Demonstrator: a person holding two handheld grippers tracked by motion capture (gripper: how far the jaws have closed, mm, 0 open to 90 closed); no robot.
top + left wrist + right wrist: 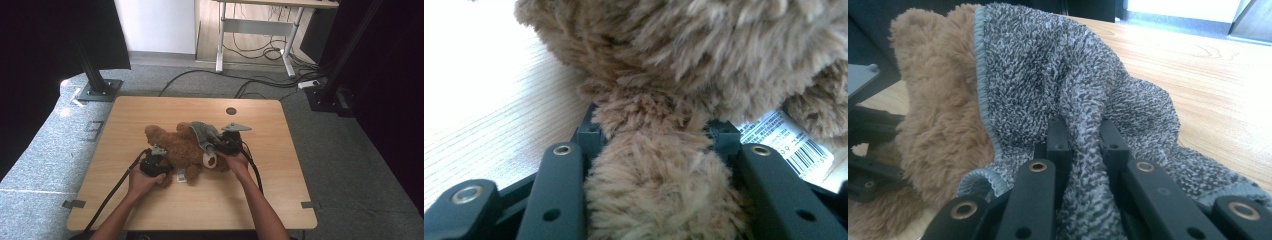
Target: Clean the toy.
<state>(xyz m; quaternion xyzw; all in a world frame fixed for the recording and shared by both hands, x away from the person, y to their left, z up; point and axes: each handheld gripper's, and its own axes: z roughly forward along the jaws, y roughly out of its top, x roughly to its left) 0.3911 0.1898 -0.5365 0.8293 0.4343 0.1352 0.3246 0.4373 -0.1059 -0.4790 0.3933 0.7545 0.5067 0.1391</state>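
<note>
On the wooden surface point(150, 210), near its middle: one brown plush teddy bear point(177, 147), lying flat, with a white barcode tag point(182, 177) showing at its near edge and a pale foot pad turned toward the person. Draped over the bear's right part: one grey terry cloth point(202, 132) with a light blue stitched hem, its folds hanging down against the fur. Left tool point(152, 162), held in the person's left hand point(141, 181) at the near left side of the bear: jaws pinching a furry limb of the bear, which fills the gap between them in the left gripper view point(656, 165); the barcode tag point(786, 142) lies just to the right of that limb on the wood. Right tool point(225, 145), held in the right hand point(239, 162) at the bear's right side: jaws drawn close together on a fold of the grey cloth point(1063, 85), the fabric bunched between them point(1083, 145), with the bear's fur point(938, 125) touching the cloth on the left. Black cables trail from both tools toward the near edge.
</note>
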